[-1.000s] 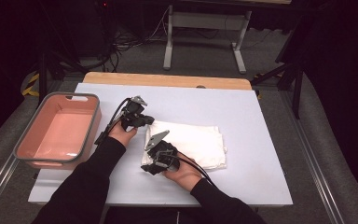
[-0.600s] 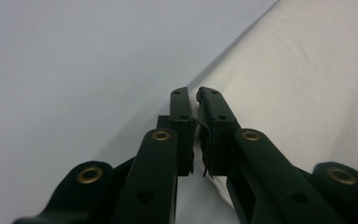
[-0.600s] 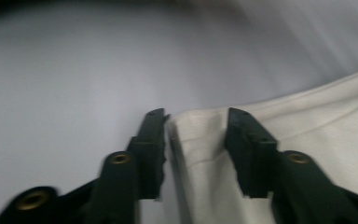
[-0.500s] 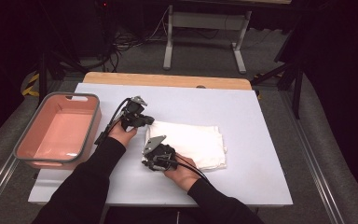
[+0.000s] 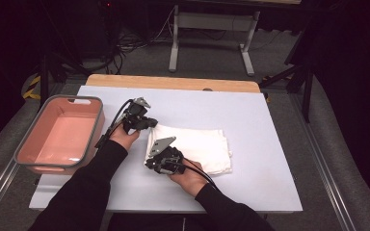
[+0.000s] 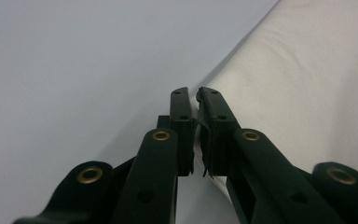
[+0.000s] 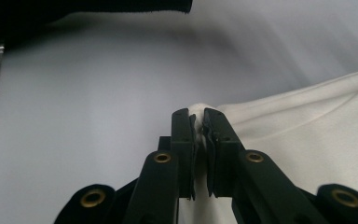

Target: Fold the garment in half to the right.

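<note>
Folded white cloth (image 5: 192, 149): lies flat on the tabletop (image 5: 250, 110), near its middle, a little toward the person's side. Its left edge is taken at two corners.

Left tongs (image 5: 149, 124): held in the left hand (image 5: 125, 137), at the cloth's far left corner. In the left gripper view the left tongs (image 6: 196, 100) are clenched on the cloth's edge (image 6: 284, 79), a thin fold of fabric pinched between the pads.

Right tongs (image 5: 150, 164): held in the right hand (image 5: 188, 178), at the cloth's near left corner. In the right gripper view the right tongs (image 7: 196, 114) grasp a small bunched peak of the cloth (image 7: 307, 126); their jaws have just been closing, with the fabric between them.

Pink tub with grey rim (image 5: 89, 101): stands at the left edge of the tabletop, well apart from the cloth, beside the left forearm.

Tabletop: pale covering, with a wooden strip (image 5: 173, 82) along its far edge.

Black sleeves (image 5: 86, 187): both forearms come in from the bottom of the high view.
</note>
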`<state>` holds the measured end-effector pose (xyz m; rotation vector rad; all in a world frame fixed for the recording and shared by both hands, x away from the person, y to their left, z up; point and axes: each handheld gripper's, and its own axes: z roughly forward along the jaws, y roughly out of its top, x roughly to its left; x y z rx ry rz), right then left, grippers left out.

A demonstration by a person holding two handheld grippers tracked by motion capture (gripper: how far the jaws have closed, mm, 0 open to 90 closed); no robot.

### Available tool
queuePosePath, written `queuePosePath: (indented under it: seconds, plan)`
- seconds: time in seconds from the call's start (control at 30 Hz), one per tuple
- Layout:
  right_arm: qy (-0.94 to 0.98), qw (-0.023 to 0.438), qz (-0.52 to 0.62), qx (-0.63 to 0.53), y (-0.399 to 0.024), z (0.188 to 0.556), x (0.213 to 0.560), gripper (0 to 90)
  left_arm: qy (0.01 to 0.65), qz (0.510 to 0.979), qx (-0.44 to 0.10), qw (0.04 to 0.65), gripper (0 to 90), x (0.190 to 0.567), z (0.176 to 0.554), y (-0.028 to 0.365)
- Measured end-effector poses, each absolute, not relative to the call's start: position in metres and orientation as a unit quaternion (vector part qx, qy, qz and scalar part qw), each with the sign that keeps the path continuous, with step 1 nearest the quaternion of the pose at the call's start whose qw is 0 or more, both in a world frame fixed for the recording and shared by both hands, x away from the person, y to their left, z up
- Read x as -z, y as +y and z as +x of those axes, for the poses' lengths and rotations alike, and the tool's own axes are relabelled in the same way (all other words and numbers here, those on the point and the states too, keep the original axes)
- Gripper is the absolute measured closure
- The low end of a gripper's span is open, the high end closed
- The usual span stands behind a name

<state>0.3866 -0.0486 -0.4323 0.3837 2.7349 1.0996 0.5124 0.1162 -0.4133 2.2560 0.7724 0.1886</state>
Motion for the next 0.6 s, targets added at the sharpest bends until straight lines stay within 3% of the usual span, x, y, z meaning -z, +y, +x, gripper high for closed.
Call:
queuePosePath:
  seconds: [0.6]
  plan:
    - [0.891, 0.095, 0.130, -0.424, -0.041, 0.386, 0.409, 83.0, 0.305, 0.865, -0.096, 0.386, 84.3, 0.389, 0.509, 0.129]
